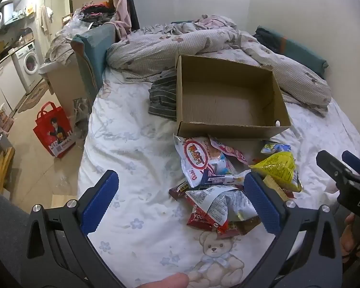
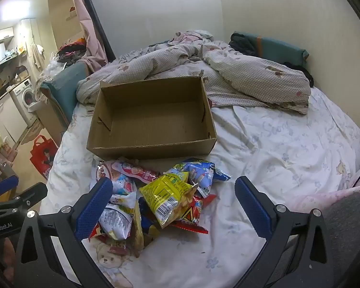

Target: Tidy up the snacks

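Observation:
A heap of snack packets (image 1: 218,182) (image 2: 156,199) lies on the white bed sheet, just in front of an empty brown cardboard box (image 1: 228,91) (image 2: 151,117). A yellow packet (image 1: 278,170) (image 2: 168,194) sits on top of the heap, and a white packet with a red ring (image 1: 199,160) lies nearest the box. My left gripper (image 1: 180,199) hangs open above the sheet, its right finger over the heap's edge. My right gripper (image 2: 174,204) is open too, spread around the heap's right half. Neither holds anything.
A rumpled quilt (image 1: 204,45) (image 2: 204,67) lies behind the box, and striped cloth (image 1: 163,96) rests at the box's left side. Left of the bed are the floor, a red shopping bag (image 1: 54,132), and a washing machine (image 1: 27,62). A wall runs behind the bed.

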Tool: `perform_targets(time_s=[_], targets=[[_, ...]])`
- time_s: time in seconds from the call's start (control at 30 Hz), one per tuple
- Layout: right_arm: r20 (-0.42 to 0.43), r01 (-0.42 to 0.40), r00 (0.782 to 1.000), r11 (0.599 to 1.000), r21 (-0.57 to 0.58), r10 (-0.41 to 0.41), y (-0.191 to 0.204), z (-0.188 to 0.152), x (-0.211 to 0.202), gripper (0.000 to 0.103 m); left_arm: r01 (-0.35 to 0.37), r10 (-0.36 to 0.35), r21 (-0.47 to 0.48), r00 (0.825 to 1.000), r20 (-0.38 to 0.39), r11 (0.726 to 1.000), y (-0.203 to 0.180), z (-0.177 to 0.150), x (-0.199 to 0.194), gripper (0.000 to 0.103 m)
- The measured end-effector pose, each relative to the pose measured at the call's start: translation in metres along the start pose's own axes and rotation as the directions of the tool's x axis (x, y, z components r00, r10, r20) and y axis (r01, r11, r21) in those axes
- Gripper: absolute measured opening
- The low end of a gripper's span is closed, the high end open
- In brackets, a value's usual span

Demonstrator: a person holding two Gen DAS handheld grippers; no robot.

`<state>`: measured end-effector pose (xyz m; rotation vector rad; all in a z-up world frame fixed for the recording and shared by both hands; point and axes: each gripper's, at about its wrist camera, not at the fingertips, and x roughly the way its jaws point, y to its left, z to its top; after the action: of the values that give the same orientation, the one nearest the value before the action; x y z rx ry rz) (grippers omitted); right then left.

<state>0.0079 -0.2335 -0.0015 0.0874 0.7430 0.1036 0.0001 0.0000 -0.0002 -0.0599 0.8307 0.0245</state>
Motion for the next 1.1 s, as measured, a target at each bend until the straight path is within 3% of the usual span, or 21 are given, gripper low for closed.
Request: perform_targets(time_s=[1.1], targets=[[0.001,-0.002,1.0,1.0,0.003,0.002,-0.0004,0.0013,-0.0002,0.103,-0.008,0.008,0.006,1.0,0.006,1.0,0.0034,-0.0009,-0.0022,0.103]])
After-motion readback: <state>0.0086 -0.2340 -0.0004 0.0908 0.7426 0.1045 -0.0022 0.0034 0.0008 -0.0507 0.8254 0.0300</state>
